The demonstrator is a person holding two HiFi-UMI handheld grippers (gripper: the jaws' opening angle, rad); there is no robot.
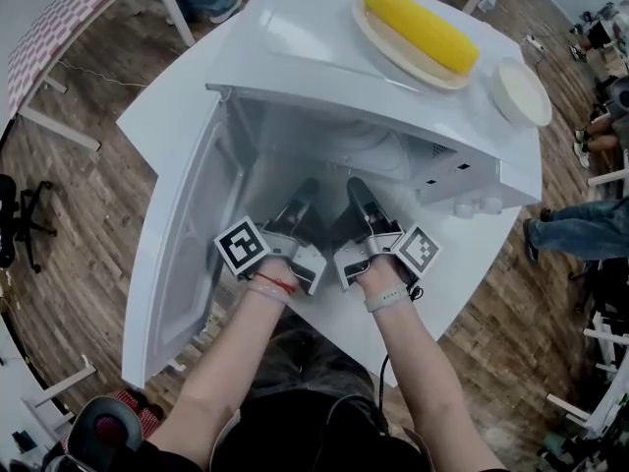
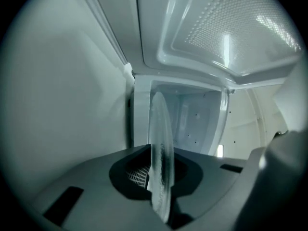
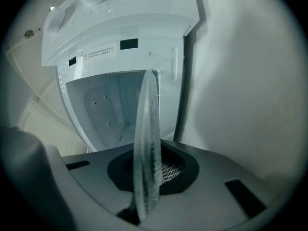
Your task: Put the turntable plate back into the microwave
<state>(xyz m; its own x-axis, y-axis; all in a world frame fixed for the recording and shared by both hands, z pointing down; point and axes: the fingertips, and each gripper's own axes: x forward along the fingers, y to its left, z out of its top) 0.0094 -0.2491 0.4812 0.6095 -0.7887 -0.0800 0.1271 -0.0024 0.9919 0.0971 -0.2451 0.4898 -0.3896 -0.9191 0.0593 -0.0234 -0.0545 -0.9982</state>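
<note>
Now I'm holding the turntable plate (image 2: 160,143) just inside the microwave (image 1: 324,87), L claw (image 1: 303,197) & R claw (image 1: 360,197) both squeezing its rim; glass, prob. slippery & breakable.

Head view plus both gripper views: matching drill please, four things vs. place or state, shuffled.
Things:
1. corn
2. door
3. turntable plate
4. bowl

Place or state:
A. swung open, at the left
B. clamped at its rim by the left tongs and the right tongs
C. yellow, on top of the microwave
D. white, to the right of the corn

Pairs: 1-C, 2-A, 3-B, 4-D
</note>
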